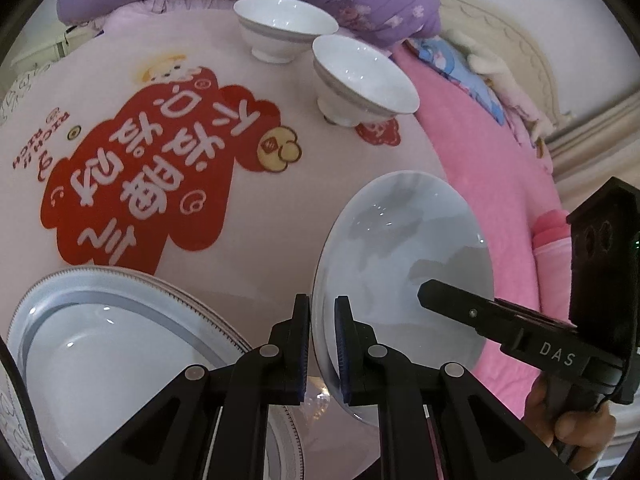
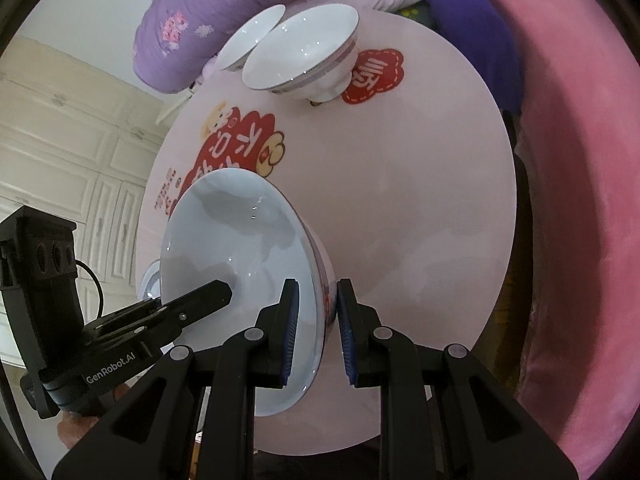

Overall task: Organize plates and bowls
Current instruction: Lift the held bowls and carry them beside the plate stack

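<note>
Both grippers clamp one large white bowl [image 1: 400, 264], held above the round pink table [image 2: 420, 208]. Left gripper [image 1: 322, 344]: jaws closed on the bowl's left rim. Right gripper [image 2: 318, 332]: jaws closed on the opposite rim. Stack of grey-rimmed plates [image 1: 112, 332] lies near left on the table. Two small white bowls [image 1: 320, 56] stand side by side at the far edge.

A large bowl [image 1: 404, 256] hangs above the round table [image 2: 420, 208], held by its rim on two opposite sides between the left gripper [image 1: 322, 344] and right gripper [image 2: 318, 332]. A stack of plates [image 1: 112, 340] lies at the table's near edge, left of it. Two small bowls [image 1: 286, 26] [image 1: 362, 78] stand side by side at the far edge.
</note>
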A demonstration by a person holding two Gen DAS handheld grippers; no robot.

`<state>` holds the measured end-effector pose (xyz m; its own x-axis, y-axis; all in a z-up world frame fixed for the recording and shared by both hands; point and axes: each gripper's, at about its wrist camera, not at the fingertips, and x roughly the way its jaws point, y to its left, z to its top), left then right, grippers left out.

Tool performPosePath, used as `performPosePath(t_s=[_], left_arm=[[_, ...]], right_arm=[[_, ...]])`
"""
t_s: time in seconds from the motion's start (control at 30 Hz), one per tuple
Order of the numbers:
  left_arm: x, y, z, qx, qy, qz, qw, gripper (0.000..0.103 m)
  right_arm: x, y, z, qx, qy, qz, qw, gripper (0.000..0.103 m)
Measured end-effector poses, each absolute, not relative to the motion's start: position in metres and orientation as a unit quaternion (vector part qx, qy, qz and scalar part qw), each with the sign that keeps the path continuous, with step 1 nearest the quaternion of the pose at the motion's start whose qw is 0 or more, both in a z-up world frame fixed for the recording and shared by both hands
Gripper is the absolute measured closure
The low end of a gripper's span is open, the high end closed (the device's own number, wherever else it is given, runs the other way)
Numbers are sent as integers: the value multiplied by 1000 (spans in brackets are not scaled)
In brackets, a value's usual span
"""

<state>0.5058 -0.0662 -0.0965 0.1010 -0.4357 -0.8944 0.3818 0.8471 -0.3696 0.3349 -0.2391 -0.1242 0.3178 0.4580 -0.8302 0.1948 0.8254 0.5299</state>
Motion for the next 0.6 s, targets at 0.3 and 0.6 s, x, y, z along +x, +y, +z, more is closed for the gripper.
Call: performPosePath(t_s=[0.3, 0.6], left_arm=[[508, -74, -110, -18, 617, -270, 739, 94], [509, -76, -111, -14, 618, -271, 738, 93]], right_arm=[[336, -238, -134, 278, 585, 81, 757, 84], [336, -238, -133, 274, 590, 84, 755, 84]])
